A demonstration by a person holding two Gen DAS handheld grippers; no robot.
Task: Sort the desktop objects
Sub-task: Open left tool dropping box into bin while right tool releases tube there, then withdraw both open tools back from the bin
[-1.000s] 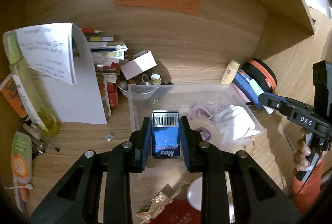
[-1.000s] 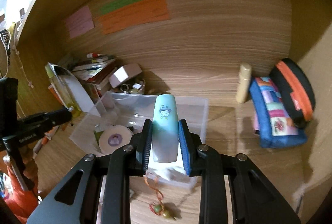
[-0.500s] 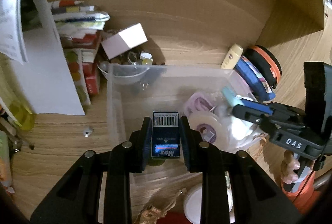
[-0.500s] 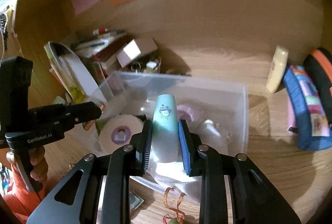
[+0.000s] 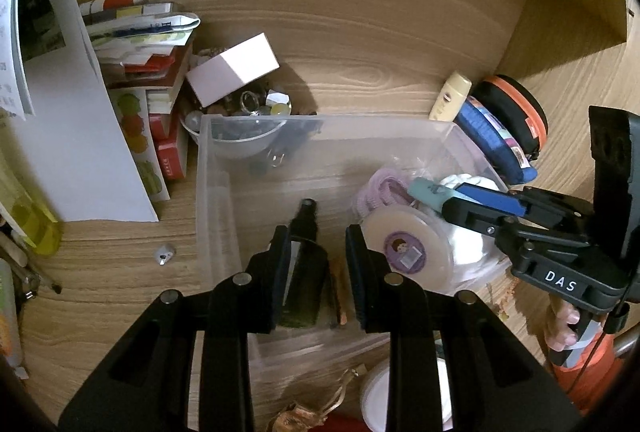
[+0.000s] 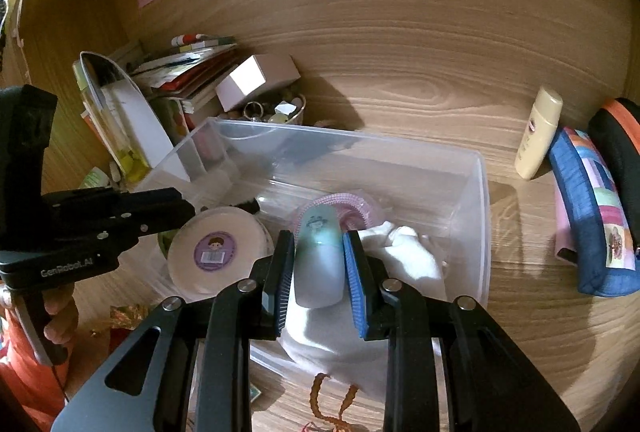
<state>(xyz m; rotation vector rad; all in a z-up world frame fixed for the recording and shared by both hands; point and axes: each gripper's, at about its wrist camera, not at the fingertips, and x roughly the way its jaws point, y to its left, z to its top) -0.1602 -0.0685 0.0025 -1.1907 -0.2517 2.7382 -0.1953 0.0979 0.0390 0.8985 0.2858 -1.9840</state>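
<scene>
A clear plastic bin sits on the wooden desk. It holds a white tape roll, a pink coil, a white cloth and a dark spray bottle. My left gripper is open above the bin, its jaws either side of the dark bottle below. The blue box is out of sight. My right gripper is shut on a pale green tube, held low inside the bin over the cloth.
Books, papers and a white box are stacked at the bin's left rear, with a bowl of trinkets. A cream bottle and blue and orange-black pouches stand to the right. A yellow bottle is far left.
My left gripper has opened and the blue box it held has dropped from view. My right gripper has moved lower into the bin with the green tube.
</scene>
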